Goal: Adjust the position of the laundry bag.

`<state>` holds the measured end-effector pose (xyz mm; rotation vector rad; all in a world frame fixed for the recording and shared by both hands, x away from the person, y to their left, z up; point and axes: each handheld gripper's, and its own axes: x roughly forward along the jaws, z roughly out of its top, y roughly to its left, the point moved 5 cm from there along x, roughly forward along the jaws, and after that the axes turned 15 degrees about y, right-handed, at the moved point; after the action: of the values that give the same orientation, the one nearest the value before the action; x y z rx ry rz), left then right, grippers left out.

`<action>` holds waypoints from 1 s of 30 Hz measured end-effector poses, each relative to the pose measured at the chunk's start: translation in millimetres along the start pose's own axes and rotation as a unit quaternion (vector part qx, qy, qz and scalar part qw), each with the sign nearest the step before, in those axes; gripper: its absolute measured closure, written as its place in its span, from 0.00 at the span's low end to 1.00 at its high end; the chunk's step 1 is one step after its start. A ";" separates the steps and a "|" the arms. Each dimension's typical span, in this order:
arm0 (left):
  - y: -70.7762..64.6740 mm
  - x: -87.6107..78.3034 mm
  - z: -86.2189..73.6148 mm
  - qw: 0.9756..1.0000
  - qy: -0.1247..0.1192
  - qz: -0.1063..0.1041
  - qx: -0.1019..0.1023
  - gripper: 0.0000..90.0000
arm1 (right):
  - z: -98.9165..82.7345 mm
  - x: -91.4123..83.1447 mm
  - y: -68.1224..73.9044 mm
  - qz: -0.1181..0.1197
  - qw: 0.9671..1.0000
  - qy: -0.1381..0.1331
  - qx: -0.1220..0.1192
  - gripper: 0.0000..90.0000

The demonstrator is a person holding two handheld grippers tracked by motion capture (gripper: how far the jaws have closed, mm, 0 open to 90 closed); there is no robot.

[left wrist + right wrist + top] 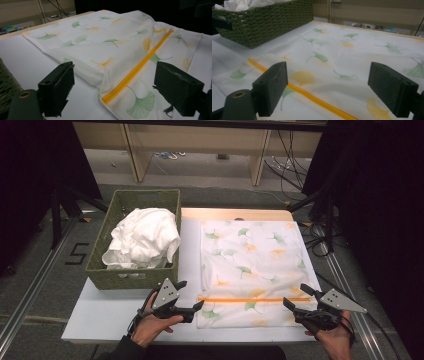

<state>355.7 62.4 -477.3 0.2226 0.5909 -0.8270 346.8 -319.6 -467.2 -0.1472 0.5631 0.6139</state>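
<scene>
A white pillowcase (252,270) printed with green and orange leaves lies flat on the white table (100,315). An orange zipper (252,299) runs across its near end, also seen as the orange zipper (136,71) and the orange zipper (312,96). My left gripper (192,296) hovers at the pillowcase's near left corner, jaws open with nothing between them. My right gripper (295,296) stands open at the near right corner, its fingers over the zipper's end. In the left gripper view the left gripper (113,92) frames the zipper's end; in the right gripper view the right gripper (327,90) looks across the cloth.
A green woven basket (132,277) holding crumpled white cloth (142,239) sits at the table's left, close behind my left gripper; it also appears as the basket (262,25). A wooden strip (235,214) edges the table's far side. Metal rails and cables flank the table.
</scene>
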 end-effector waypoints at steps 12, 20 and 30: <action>-1.6 7.5 -2.4 1.000 0.023 -0.010 0.002 0.18 | -3.0 4.2 -4.5 -0.008 1.000 0.005 0.005 0.20; 8.1 24.7 -0.5 0.998 0.055 -0.030 0.004 0.20 | -8.8 0.8 -14.6 -0.033 0.999 0.037 0.019 0.21; 9.6 56.2 -9.2 0.991 0.117 -0.060 0.013 0.26 | -11.4 4.6 -24.1 -0.056 0.997 0.039 0.024 0.24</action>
<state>388.9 37.4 -517.4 0.3122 0.8199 -0.9323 358.8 -340.2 -480.1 -0.1581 0.6407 0.4866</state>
